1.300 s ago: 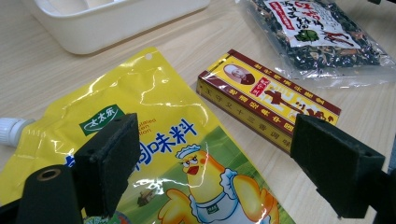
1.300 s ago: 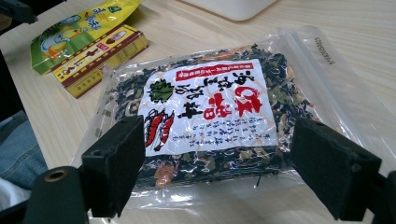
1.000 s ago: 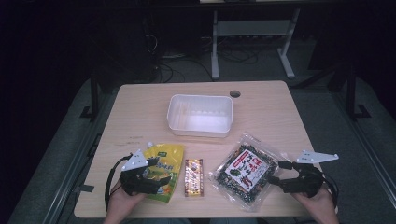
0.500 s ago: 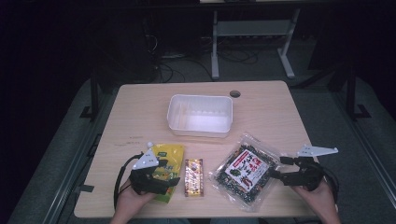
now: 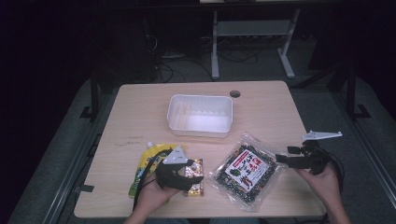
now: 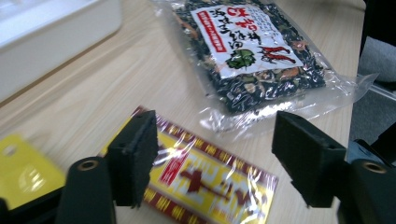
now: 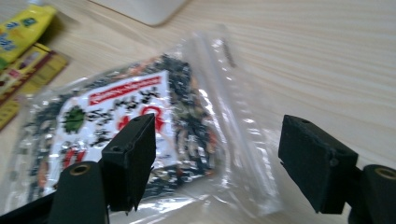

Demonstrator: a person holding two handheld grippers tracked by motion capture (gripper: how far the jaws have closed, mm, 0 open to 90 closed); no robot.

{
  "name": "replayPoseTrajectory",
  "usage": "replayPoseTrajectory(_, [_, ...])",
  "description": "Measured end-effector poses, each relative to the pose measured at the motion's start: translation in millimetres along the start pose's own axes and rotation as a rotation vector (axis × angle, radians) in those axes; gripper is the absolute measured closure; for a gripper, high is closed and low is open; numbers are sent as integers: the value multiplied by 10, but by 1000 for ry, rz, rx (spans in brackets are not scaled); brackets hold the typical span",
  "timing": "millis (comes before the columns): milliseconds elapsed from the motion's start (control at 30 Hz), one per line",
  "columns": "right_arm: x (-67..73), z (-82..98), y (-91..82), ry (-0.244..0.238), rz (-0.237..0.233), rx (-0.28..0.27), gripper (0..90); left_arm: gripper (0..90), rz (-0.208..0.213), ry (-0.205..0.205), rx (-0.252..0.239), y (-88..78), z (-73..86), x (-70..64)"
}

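On the counter (image 5: pixel 140 112), my left gripper (image 6: pixel 215 163) fingers, just closing, stand apart over the flat snack bar (image 6: pixel 205 182); right gripper (image 7: pixel 217 158) likewise at the seaweed bag (image 7: pixel 140 121). Risk: pads skid off film.

This looks like a lab or test room, not a home. A plain wooden desk (image 5: pixel 140 107) stands in the light, with a round cable hole (image 5: pixel 235 94) near its far edge. Grey carpet (image 5: pixel 60 154) lies around the desk. Behind the desk the room is dark, and there a white metal frame (image 5: pixel 252 32) stands on the floor beside loose black cables (image 5: pixel 182 65).
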State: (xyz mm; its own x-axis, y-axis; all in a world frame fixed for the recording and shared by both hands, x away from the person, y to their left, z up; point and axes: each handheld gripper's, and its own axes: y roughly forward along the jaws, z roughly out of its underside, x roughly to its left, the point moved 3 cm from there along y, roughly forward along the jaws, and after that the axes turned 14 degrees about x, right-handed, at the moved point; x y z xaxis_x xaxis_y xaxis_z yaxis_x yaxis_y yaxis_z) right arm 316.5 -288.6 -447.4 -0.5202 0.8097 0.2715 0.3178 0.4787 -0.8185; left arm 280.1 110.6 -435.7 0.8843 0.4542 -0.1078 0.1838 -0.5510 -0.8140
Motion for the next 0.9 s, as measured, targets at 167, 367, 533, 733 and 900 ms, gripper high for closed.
replayPoseTrajectory(167, [-153,-9,14,40,16,28,294,384,24,18,34,138,-136,-45])
replayPoseTrajectory(367, [-348,16,38,89,21,95,335,497,52,33,92,359,-306,-99])
replayPoseTrajectory(533, [-409,49,63,101,7,133,399,558,56,41,151,511,-383,-127])
replayPoseTrajectory(733, [-449,87,110,105,-22,159,472,582,55,46,210,640,-419,-157])
replayPoseTrajectory(900, [-454,105,154,95,-62,175,538,588,58,53,235,708,-431,-181])
